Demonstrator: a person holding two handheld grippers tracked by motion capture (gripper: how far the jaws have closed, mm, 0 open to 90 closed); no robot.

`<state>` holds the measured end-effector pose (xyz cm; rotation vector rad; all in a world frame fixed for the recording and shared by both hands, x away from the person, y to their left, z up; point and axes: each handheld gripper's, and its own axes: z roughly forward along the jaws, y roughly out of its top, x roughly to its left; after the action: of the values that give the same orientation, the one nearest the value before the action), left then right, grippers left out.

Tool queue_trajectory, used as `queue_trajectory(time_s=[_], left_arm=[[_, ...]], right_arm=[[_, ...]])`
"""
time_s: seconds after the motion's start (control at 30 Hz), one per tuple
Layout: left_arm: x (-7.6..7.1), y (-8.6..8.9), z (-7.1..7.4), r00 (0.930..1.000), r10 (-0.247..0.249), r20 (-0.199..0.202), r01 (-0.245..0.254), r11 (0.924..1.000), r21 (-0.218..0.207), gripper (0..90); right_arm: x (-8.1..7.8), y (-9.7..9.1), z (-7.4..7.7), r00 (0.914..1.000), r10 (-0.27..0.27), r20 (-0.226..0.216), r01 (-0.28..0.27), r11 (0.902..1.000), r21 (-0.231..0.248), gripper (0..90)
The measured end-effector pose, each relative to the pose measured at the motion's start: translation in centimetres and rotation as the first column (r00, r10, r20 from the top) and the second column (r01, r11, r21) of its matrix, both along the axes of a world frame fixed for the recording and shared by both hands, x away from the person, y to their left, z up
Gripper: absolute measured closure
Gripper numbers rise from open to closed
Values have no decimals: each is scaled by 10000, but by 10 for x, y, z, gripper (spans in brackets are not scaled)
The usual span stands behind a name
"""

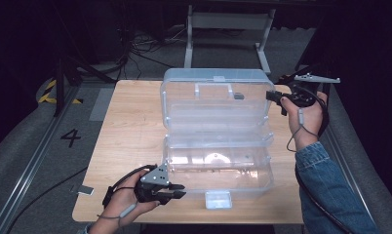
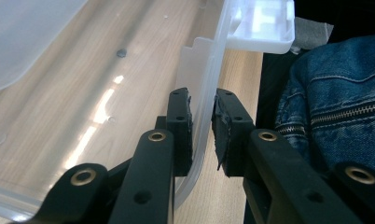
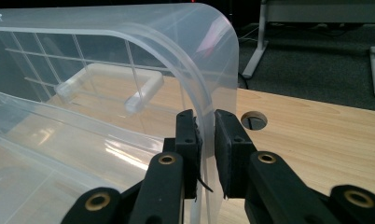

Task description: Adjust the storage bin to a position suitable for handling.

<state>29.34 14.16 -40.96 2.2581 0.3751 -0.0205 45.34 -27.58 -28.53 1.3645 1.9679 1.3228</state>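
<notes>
A clear plastic storage box [image 1: 218,181] stands on the wooden table [image 1: 130,126] with its hinged lid [image 1: 179,105] swung up and back. My left gripper [image 1: 179,190] is at the box's front left corner, its pads [image 2: 181,126] shut on the thin front wall [image 2: 204,70]. At the right rim of the raised lid, my right gripper [image 1: 272,95] is shut on the lid's curved edge [image 3: 218,60]. The lid's handle [image 3: 108,86] shows through the plastic. The front latch [image 1: 218,199] hangs open.
A cable hole [image 3: 253,120] sits in the tabletop beside the lid. A denim sleeve [image 1: 325,190] comes in at the lower right. White desk legs [image 1: 228,29] and cables lie on the floor beyond the table. A small grey tag [image 1: 85,190] lies at the table's left edge.
</notes>
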Motion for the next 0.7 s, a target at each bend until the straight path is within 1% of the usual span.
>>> queue_trajectory(time_s=[0.13,0.17,0.23,0.37,0.4,0.5,0.53,0.6,0.7], left_arm=[[0,-1,0,10000,-23,64,23,9999,107,783],[-1,-1,0,10000,2,72,-2,9999,104,783],[0,-1,1,10000,-4,46,4,9999,140,783],[0,-1,1,10000,-11,38,10,9999,163,783],[0,-1,1,10000,-11,38,10,9999,163,783],[0,-1,1,10000,-8,68,6,9998,177,783],[0,-2,1,10000,-5,58,4,9998,181,783],[0,-2,1,10000,3,34,-4,9998,192,783],[0,-2,1,10000,-6,40,5,9999,164,783]], right_arm=[[6,-1,-1,9998,-16,-196,18,9999,141,806],[8,-1,-1,9998,-16,-223,19,9999,132,807],[13,0,0,9992,-5,-409,10,9999,114,807],[24,1,2,9962,-18,-869,21,10000,38,809],[24,1,2,9962,-18,-869,21,10000,38,809],[34,2,1,9927,-107,-1198,121,9999,106,810],[36,2,0,9924,-108,-1224,126,9998,138,810],[43,2,-2,9899,-142,-1411,170,9997,188,810],[47,3,-2,9883,-143,-1519,169,9997,158,810]])
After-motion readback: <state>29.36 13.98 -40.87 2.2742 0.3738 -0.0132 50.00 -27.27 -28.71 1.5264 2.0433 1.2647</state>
